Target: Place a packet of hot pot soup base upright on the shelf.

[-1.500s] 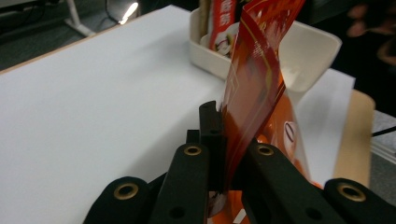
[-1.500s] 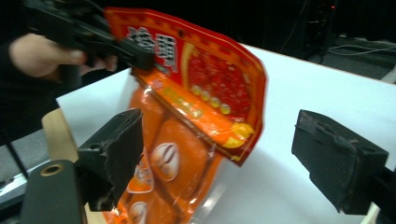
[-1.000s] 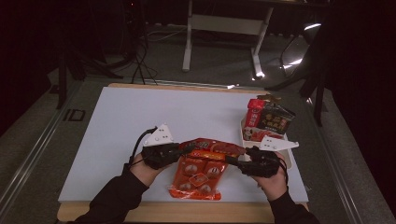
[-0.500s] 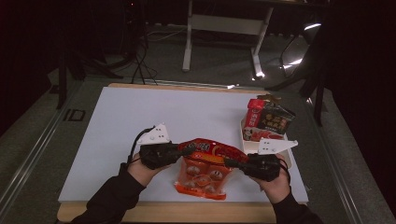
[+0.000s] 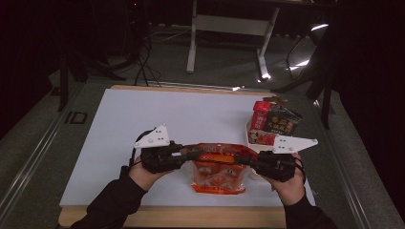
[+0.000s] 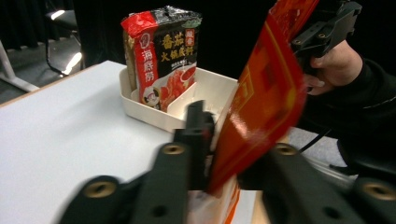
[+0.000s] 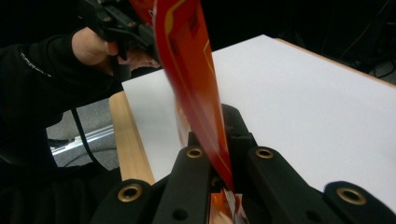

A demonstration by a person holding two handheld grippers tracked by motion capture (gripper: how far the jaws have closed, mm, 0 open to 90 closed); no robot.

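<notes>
Worktop (image 5: 143, 119): white, with much bare surface; a dropped load would land flat near the front edge.
Divided tray (image 6: 205, 88): cream, at the right side; one compartment is taken by an upright noodle packet (image 6: 163, 56), which could be knocked over by a swinging load.
Red snack bag (image 5: 217, 164): held aloft between both hands, hanging by its top edge; tearing is risked if the hands are drawn apart.
Left tongs (image 5: 184, 155): pinched on the bag's left corner; slippage is possible on the thin film.
Right tongs (image 5: 246, 160): clamped on the right corner.
</notes>
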